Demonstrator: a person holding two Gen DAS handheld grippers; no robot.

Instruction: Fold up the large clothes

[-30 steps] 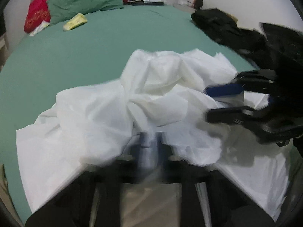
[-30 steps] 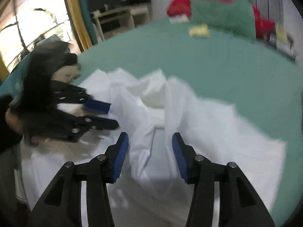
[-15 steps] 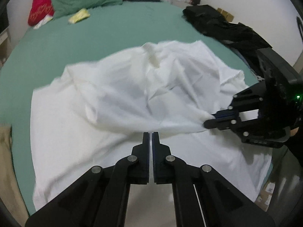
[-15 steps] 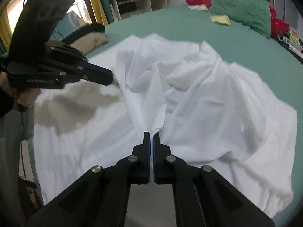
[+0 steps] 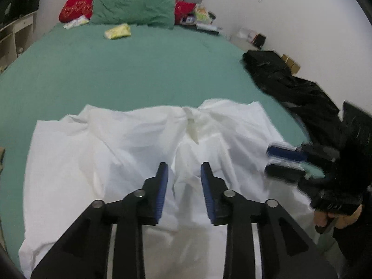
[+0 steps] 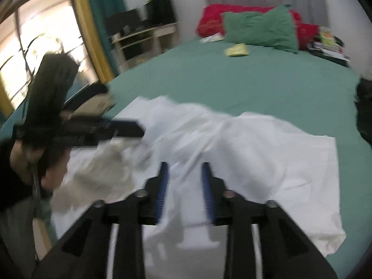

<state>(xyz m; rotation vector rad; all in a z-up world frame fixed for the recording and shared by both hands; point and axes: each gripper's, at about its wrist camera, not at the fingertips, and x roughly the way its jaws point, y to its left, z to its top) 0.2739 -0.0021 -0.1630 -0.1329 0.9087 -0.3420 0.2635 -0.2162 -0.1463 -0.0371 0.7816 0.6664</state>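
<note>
Here the white garment (image 5: 130, 153) lies crumpled but mostly spread on the green bed sheet (image 5: 139, 69), near the foot end w/ its far edge toward the pillows. L gripper (image 5: 183, 174) hangs just over the cloth, jaws spread apart, blue pads bare, nothing pinched between them. R gripper (image 6: 184, 176) is the same: jaws apart w/ only cloth visible below the gap, no grip on it. From the left wrist view the R gripper shows at the garment's right edge, fingers parted, blurred. From the right wrist view the L gripper shows side-on over the left part of the cloth; too blurred to read there. Green pillow (image 5: 133, 8) & red pillow (image 5: 76, 3) sit at the headboard, a yellow packet (image 5: 117, 31) just in front. Black clothing (image 5: 288, 81) lies along the bed's right edge, apart from the garment.
</note>
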